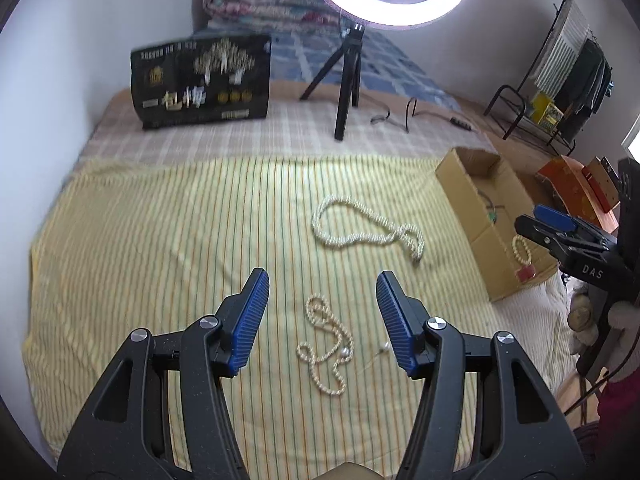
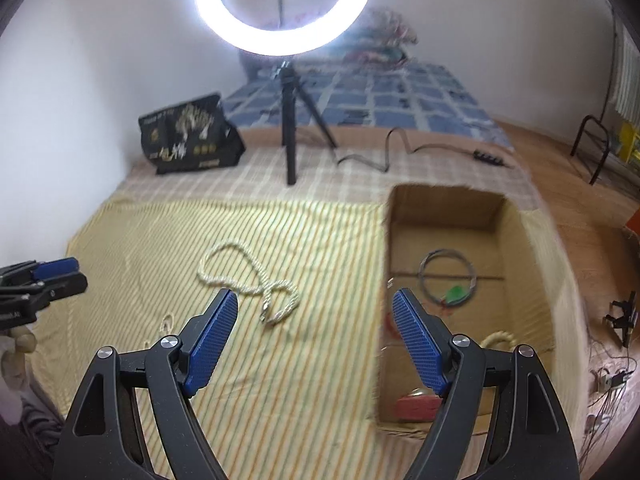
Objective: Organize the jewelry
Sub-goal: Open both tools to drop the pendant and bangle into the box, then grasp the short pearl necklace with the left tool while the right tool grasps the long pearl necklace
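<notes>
A thin pearl necklace (image 1: 326, 344) lies on the yellow striped cloth (image 1: 160, 240), just below my open, empty left gripper (image 1: 322, 280). A thicker twisted pearl rope (image 1: 364, 228) lies farther off, also in the right wrist view (image 2: 248, 280). An open cardboard box (image 1: 472, 184) stands at the right; it holds a bead bracelet with a red tag (image 1: 522, 254), a wire necklace with a green pendant (image 2: 448, 280) and a red item (image 2: 416, 404). My right gripper (image 2: 314, 302) is open and empty, over the box's left wall (image 2: 384, 272); it shows in the left wrist view (image 1: 548, 220).
A ring light on a black tripod (image 1: 348, 80) stands behind the cloth, its cable (image 2: 400, 148) trailing right. A black printed bag (image 1: 200, 80) stands at the back left by the wall. Folded bedding (image 1: 272, 0) lies behind. A metal rack (image 1: 560, 80) stands at the far right.
</notes>
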Demonstrator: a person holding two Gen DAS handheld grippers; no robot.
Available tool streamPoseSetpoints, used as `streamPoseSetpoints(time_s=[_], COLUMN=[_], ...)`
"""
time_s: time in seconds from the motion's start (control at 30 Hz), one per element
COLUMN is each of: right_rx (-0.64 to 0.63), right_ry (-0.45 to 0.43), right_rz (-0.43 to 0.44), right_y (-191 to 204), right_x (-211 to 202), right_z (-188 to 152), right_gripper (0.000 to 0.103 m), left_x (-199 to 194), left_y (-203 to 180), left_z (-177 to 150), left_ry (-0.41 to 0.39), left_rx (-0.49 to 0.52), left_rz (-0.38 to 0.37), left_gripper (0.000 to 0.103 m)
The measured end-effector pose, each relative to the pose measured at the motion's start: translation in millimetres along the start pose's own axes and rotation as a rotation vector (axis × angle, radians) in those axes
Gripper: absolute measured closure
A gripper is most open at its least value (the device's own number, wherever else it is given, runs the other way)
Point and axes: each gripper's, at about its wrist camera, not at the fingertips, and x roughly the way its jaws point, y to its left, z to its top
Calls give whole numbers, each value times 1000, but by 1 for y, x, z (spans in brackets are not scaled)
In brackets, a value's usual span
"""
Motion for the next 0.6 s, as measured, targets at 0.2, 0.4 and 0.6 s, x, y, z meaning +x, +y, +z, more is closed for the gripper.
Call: streamPoseSetpoints(time_s=[0.2, 0.4, 0.6], right_rx=[20, 6, -9], right_ry=[55, 104, 145], right_rz=[43, 59, 70], right_y=[10, 21, 25], right_x=[22, 45, 62], right_z=[-7, -11, -13], right_gripper=[23, 24, 34], left_x=[21, 43, 63], left_y=[15, 21, 22], left_z=[-13, -17, -20], left_ry=[71, 141, 204], left_rx=[-37, -73, -109], left_rz=[-4, -43, -74], left_gripper=[46, 50, 56])
